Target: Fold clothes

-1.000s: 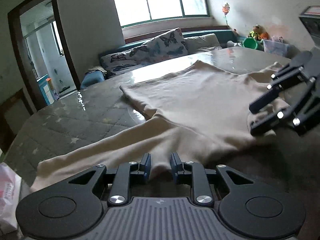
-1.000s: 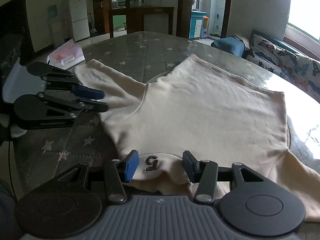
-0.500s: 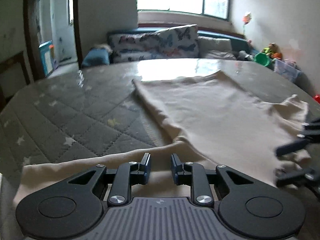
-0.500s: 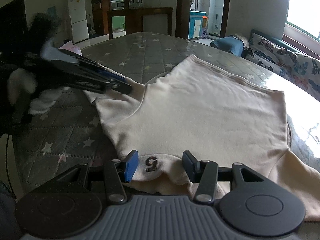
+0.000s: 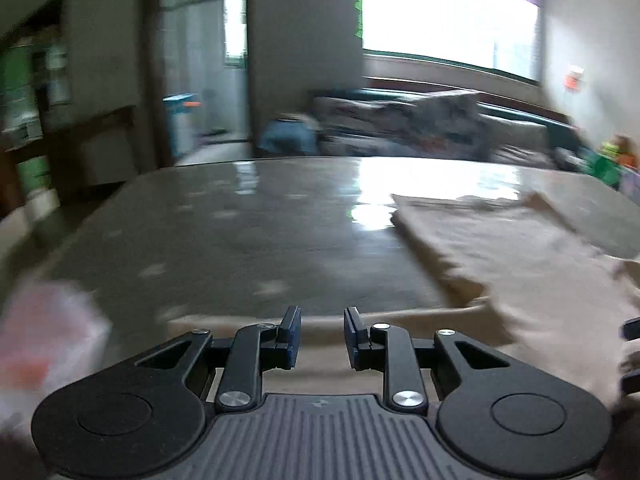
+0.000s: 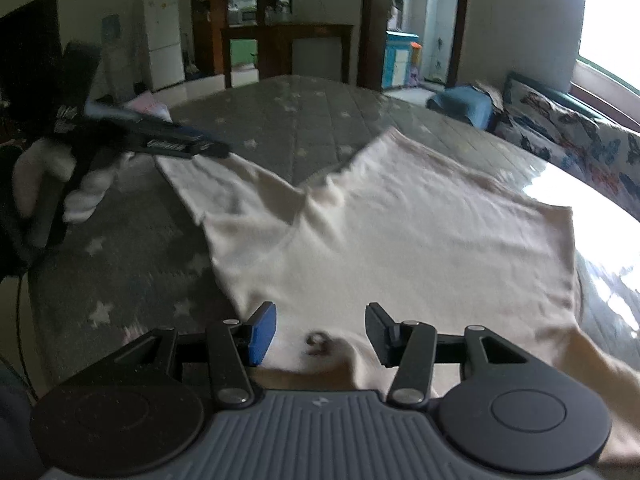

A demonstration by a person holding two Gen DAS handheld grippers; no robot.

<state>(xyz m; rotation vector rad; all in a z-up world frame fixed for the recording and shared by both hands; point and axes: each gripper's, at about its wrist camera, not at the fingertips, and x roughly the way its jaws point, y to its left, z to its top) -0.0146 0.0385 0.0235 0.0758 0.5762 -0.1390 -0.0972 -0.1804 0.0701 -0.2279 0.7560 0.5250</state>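
Note:
A cream long-sleeved top (image 6: 400, 240) lies flat on the grey star-quilted mattress (image 6: 288, 128), neck towards me. My right gripper (image 6: 320, 332) is open over the collar, its jaws either side of a dark mark on the neck label. My left gripper (image 5: 322, 334) is open with a narrow gap, low over the end of the left sleeve (image 5: 392, 324). In the right wrist view it (image 6: 208, 148) sits at the sleeve's far end, held by a white-gloved hand (image 6: 60, 184). The left wrist view is blurred.
A sofa with butterfly cushions (image 6: 568, 124) runs along the window wall. A pink and white bag (image 5: 44, 340) lies off the mattress's left edge. A wooden cabinet (image 6: 280, 48) and a white fridge (image 6: 164, 40) stand beyond the far edge.
My left gripper has swung left along the sleeve to its end. The right gripper has stayed over the collar, open.

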